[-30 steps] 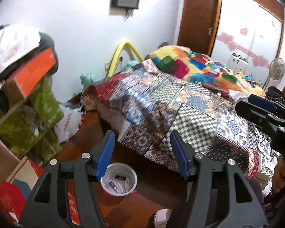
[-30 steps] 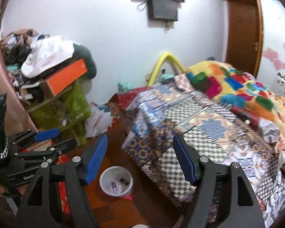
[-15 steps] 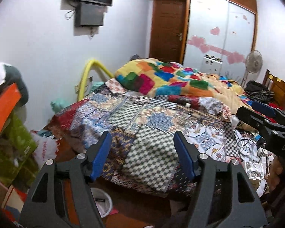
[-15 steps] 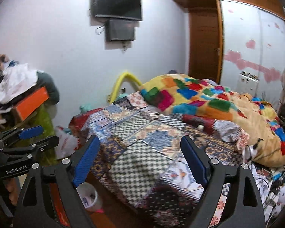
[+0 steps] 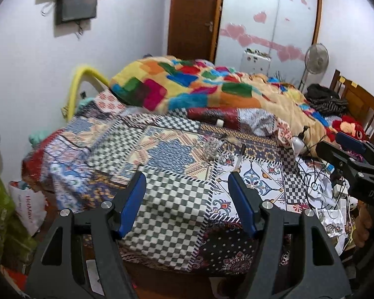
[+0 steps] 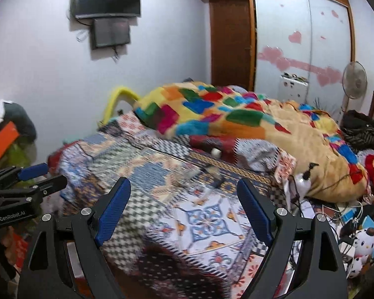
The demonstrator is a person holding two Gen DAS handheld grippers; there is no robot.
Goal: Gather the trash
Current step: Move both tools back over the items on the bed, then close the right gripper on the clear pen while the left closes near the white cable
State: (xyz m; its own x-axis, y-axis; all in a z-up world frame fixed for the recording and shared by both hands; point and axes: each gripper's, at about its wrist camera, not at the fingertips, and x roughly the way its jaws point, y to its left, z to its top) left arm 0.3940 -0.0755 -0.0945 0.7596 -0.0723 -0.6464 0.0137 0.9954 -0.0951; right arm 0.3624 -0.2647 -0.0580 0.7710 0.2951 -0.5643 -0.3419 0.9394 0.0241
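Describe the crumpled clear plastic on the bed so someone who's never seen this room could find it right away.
Start at the bed with the patchwork cover, below the bright multicoloured blanket. Near the middle of the cover, short of the cable clutter at its right edge, lies the crumpled clear plastic. It is the only see-through, shiny thing there; everything around it is printed cloth.

Bed (image 5: pixel 167 199): patterned near corner bare, passable. Blanket heap (image 5: pixel 199 87) blocks the far side. Cables and clutter (image 5: pixel 321 194) crowd the right edge.
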